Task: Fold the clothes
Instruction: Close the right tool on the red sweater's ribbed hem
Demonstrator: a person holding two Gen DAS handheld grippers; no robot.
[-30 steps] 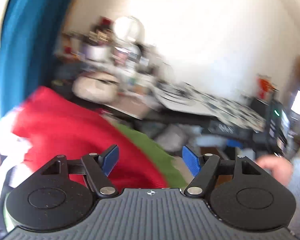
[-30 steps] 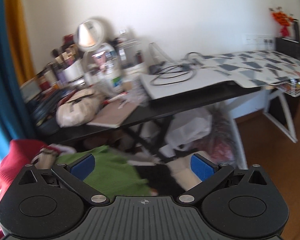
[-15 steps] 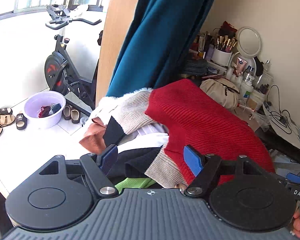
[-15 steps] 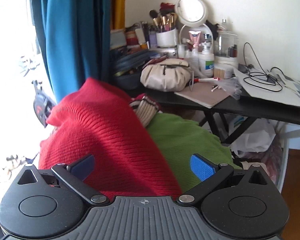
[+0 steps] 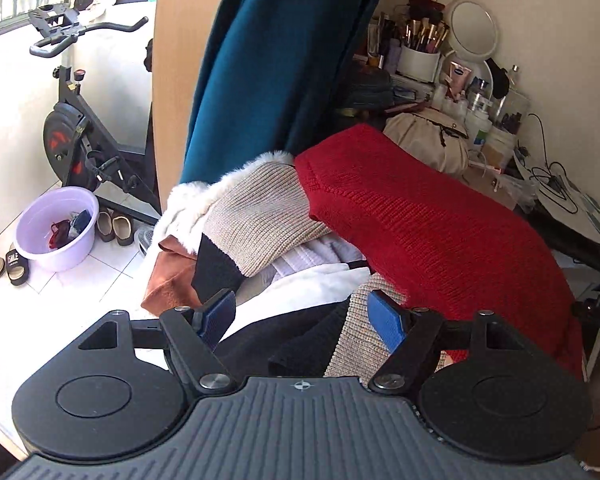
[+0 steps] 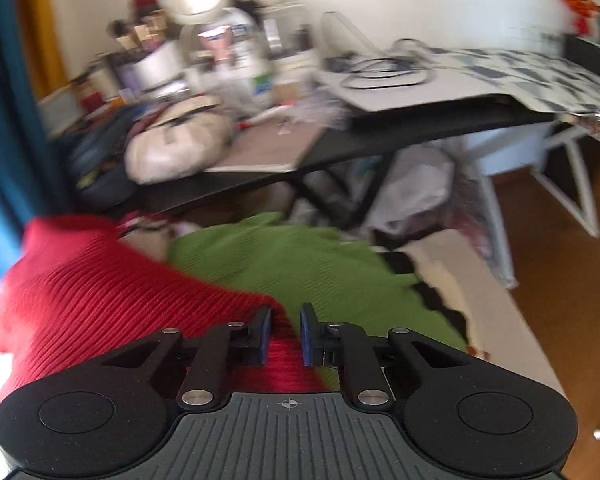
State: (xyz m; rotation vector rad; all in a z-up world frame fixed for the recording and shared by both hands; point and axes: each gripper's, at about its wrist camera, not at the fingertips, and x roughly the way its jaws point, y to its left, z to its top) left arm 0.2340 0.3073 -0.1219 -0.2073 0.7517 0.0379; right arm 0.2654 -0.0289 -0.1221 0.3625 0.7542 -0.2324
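Fingers of the right gripper point(image 6: 282, 334) pinch a red knit sweater point(image 6: 100, 292) atop the heaped clothes while the left gripper point(image 5: 302, 318) hovers wide apart (likely lifting it out), beyond it a green knit point(image 6: 300, 268).

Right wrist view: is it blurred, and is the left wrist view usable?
Right wrist view: motion-smeared across the desk and red sweater. Left wrist view: sharp, fisheye-bent at the edges, floor by the purple basin washed out by daylight.
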